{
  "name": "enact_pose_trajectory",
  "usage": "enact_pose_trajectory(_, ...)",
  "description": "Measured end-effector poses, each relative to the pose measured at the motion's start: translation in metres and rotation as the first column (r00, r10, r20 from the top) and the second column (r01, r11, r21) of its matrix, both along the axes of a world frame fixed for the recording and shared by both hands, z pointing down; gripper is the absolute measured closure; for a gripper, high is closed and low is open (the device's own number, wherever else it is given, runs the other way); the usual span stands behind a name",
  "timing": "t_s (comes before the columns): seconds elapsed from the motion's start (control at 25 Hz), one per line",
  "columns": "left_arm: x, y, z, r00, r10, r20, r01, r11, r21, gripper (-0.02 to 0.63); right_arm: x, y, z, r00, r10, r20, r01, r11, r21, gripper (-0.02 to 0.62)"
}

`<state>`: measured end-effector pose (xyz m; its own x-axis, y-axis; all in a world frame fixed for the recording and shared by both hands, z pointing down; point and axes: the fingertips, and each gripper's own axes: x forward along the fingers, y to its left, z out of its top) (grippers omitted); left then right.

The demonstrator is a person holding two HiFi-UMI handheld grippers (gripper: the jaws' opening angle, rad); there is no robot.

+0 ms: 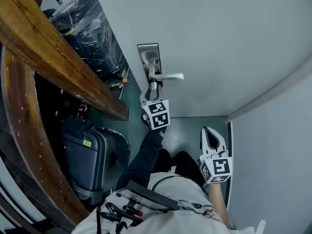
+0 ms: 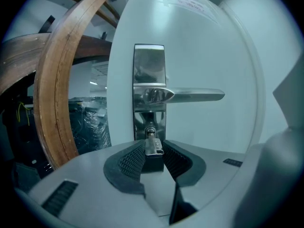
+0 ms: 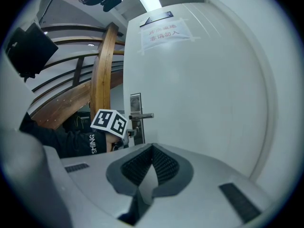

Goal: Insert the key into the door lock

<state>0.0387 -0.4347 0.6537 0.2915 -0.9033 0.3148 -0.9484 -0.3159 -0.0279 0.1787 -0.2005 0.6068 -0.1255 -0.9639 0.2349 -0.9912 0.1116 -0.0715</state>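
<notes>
A steel lock plate (image 2: 149, 70) with a lever handle (image 2: 190, 96) is on the white door (image 1: 219, 43). Below the lever sits the keyhole cylinder (image 2: 150, 130). My left gripper (image 2: 153, 151) is shut on a silver key (image 2: 153, 142), whose tip meets the keyhole; how deep it sits I cannot tell. In the head view the left gripper (image 1: 152, 89) is right under the lever handle (image 1: 168, 76). My right gripper (image 1: 213, 134) hangs lower, to the right and away from the lock, jaws shut with nothing in them; the right gripper (image 3: 152, 148) faces the door from a distance.
A curved wooden beam (image 1: 58, 57) runs along the left of the door. A dark suitcase (image 1: 90, 155) stands below it, with plastic-wrapped goods (image 1: 90, 28) behind. A grey wall (image 1: 273, 145) closes the right side. A paper notice (image 3: 164, 32) is taped high on the door.
</notes>
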Motion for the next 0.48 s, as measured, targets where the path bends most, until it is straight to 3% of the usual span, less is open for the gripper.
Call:
enact_pose_trajectory(0.32, 0.008, -0.027, 0.000, 1.000, -0.008, 0.029, 0.007, 1.000, 0.030, 0.489, 0.018, 0.006, 0.008, 0.999, 0.034, 0.016, -0.034, 0.999, -0.025, 0.589)
enact_pose_trajectory(0.48, -0.001, 0.005, -0.002, 1.000, 0.009, 0.027, -0.009, 1.000, 0.013, 0.488, 0.017, 0.010, -0.015, 0.999, 0.041, 0.022, -0.040, 0.999, -0.008, 0.589)
